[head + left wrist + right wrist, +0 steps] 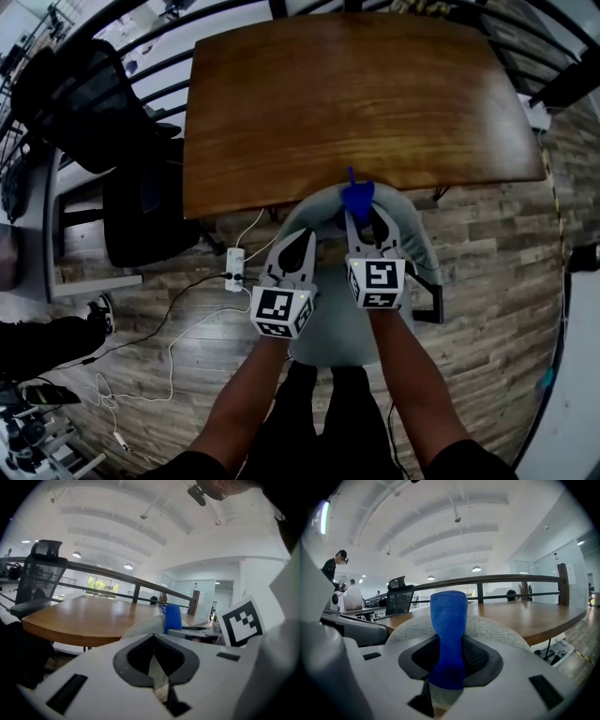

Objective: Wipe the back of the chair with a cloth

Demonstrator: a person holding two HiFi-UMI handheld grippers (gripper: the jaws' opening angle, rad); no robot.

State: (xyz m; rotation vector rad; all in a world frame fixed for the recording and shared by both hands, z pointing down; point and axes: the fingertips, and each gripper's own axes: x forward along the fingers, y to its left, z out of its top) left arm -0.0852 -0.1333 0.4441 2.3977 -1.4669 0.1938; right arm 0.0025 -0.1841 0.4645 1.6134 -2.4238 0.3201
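A: Where was the chair back (pixel 417 246)?
B: Against the table (pixel 356 103). The cloth (pixel 357 199) stood at its top, pinched by the right gripper (pixel 362 223). The left gripper (pixel 298 246) was closed, empty.
A: Which step?
B: Probably just starting. Next, press and sweep across.

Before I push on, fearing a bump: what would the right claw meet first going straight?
Probably the grey chair back, just beyond the blue cloth the right claw grips; depth is unclear.

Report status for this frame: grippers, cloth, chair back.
Right hand-held gripper shut on blue cloth, above grey chair back. Left hand-held gripper shut, empty, alongside. Wooden table just ahead; nothing in the way.
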